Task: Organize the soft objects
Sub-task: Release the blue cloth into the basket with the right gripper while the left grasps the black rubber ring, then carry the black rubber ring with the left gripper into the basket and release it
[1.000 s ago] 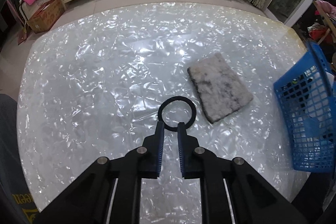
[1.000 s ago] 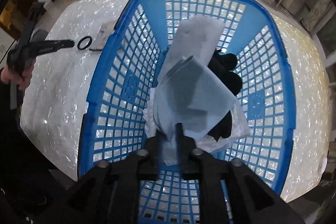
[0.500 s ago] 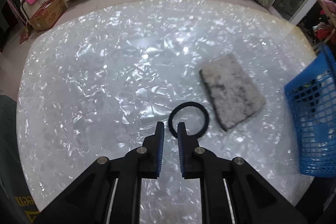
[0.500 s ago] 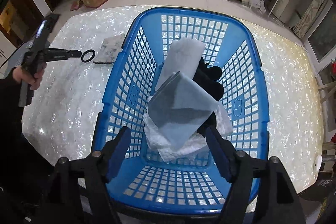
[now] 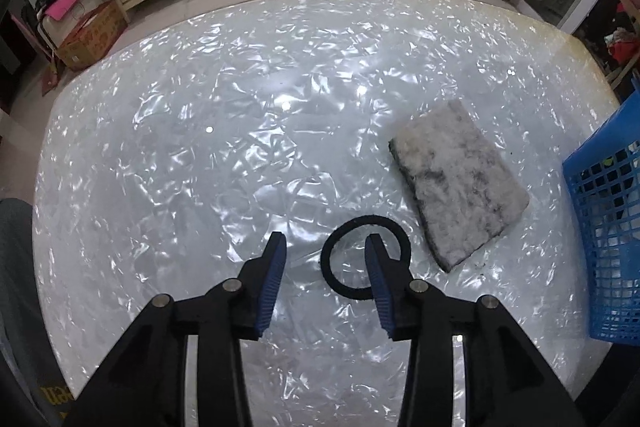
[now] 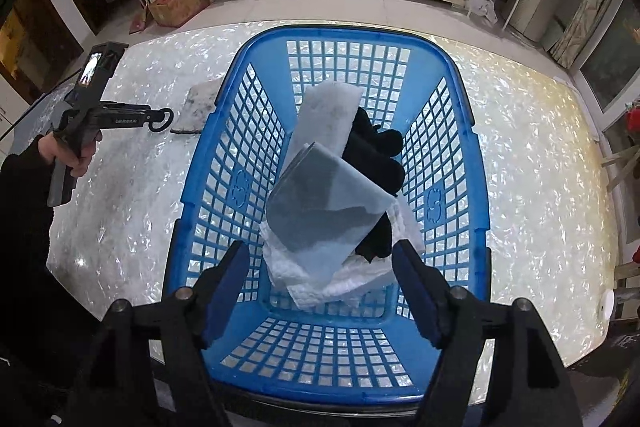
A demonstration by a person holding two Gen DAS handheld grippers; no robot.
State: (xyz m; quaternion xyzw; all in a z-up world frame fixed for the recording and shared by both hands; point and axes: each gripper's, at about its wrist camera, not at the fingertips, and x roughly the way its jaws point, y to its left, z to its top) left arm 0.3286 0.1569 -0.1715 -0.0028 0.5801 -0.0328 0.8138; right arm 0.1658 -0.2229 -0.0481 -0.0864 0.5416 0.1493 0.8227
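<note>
Presently, left wrist view: the left tool (image 5: 323, 247) is released, jaws spread over a black fabric ring (image 5: 366, 257) lying flat on the pearly white table (image 5: 200, 147); its right finger overlaps the ring. Just beside, a fluffy grey-white rectangular pad (image 5: 456, 179) runs its long axis far-left to near-right. Right wrist view: the right tool (image 6: 322, 253) is released, empty, above the blue plastic lattice basket (image 6: 436, 203), which holds a grey folded cloth (image 6: 324, 211), white cloths and a partly hidden black item.
</note>
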